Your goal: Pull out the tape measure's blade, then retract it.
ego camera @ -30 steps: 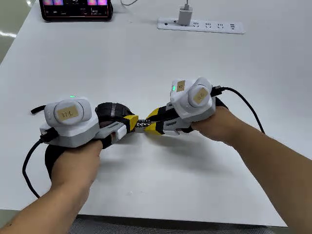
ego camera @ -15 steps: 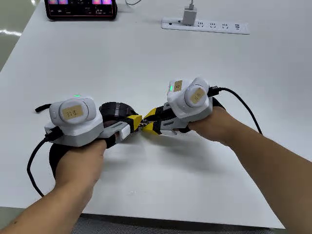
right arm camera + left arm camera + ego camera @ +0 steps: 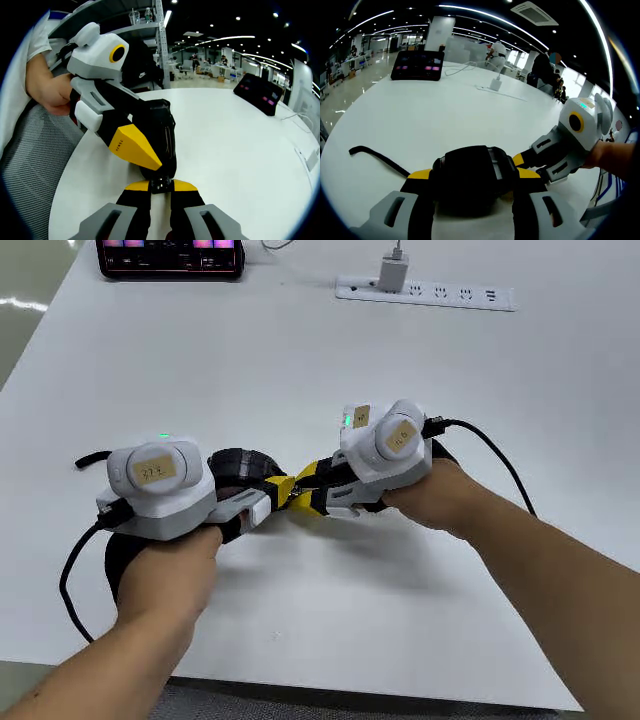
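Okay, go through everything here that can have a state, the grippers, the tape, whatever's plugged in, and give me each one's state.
left gripper: shut on the tape measure
tape measure: held by its sides
right gripper: shut on the blade tip
blade: almost fully inside the case
power strip: one charger plugged in
tablet: screen lit

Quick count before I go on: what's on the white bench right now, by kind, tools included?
Black tape measure: 1
White power strip: 1
White plug-in charger: 1
Black tablet with lit screen: 1
Tools, left tool and right tool: 2
Total: 6
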Demonstrator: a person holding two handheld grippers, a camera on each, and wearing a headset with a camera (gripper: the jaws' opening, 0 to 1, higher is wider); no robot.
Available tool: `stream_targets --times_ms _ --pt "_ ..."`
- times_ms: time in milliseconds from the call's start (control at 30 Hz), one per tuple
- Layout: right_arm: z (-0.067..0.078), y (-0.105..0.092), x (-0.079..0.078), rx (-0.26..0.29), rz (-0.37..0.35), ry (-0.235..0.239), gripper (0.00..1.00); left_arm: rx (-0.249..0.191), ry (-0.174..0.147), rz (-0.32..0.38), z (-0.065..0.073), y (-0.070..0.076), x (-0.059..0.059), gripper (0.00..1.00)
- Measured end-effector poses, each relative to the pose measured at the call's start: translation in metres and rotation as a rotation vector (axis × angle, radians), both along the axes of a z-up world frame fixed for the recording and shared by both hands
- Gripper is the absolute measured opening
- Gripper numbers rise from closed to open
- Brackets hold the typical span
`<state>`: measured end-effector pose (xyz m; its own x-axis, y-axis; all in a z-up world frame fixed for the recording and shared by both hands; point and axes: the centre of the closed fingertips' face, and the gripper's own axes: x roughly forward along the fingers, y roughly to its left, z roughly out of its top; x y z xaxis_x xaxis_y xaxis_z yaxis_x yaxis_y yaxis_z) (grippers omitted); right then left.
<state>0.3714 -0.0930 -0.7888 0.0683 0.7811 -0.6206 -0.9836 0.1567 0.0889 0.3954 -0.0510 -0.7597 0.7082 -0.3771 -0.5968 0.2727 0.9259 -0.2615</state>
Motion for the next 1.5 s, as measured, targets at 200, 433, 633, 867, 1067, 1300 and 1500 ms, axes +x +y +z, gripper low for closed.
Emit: stream_targets --times_ms 200,433,633,867,1067,1300,1500 --pt "0.000 0.000 0.000 -0.001 -0.005 0.002 0.11 0.003 -0.001 -0.003 0.000 0.000 0.000 0.59" --pt "0.000 0.000 -0.001 0.000 -0.013 0.014 0.12 0.005 -0.002 -0.011 0.000 -0.001 0.000 0.60" --pt "0.004 -0.001 0.000 0.008 -0.023 0.027 0.17 0.008 -0.003 -0.033 0.000 -0.002 0.000 0.61" --pt "0.006 -0.004 0.002 0.001 -0.028 0.022 0.20 0.008 -0.002 -0.041 0.000 -0.003 0.000 0.62" --pt "0.005 -0.004 0.001 0.004 -0.034 0.027 0.21 0.002 -0.014 -0.039 0.001 -0.002 -0.001 0.62" --pt "0.009 -0.005 0.001 0.016 -0.054 0.027 0.23 0.007 -0.016 -0.046 0.002 0.002 -0.005 0.64" --pt "0.012 -0.009 0.000 0.016 -0.067 0.020 0.24 0.009 -0.028 -0.069 0.006 0.001 -0.008 0.64"
